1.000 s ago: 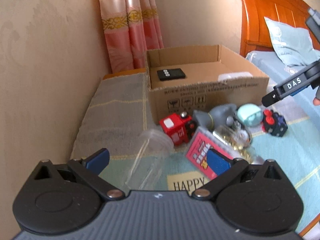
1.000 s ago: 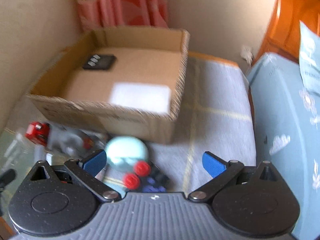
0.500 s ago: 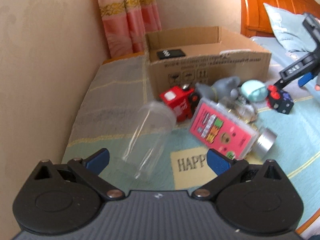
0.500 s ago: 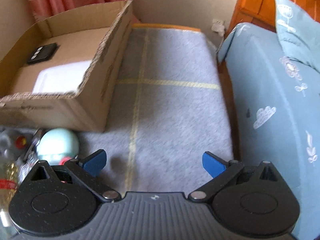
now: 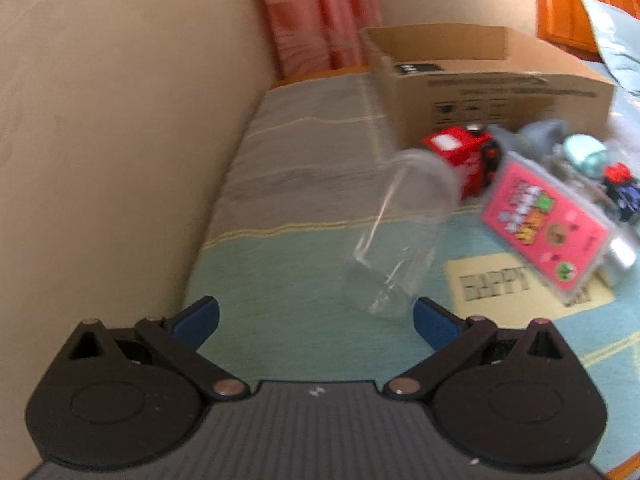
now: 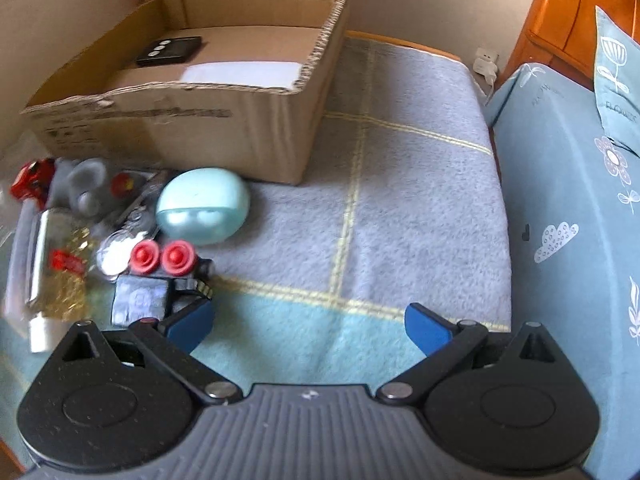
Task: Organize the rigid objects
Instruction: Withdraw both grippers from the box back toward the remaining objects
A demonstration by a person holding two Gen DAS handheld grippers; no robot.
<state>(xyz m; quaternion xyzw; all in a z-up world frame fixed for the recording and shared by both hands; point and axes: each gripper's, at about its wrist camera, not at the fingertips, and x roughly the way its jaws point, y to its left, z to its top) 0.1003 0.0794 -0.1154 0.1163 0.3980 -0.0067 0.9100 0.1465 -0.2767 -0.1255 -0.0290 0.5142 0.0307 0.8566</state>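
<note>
I read the box at the back of the blanket as the place to fill, its open top toward me and only a black remote inside, with the loose pile lying just in front of its near wall. My left gripper is spread and empty, facing the clear cup, which lies on its side, long axis running away from me, base nearest my fingers. My right gripper is likewise released, beside the mint case.
</note>
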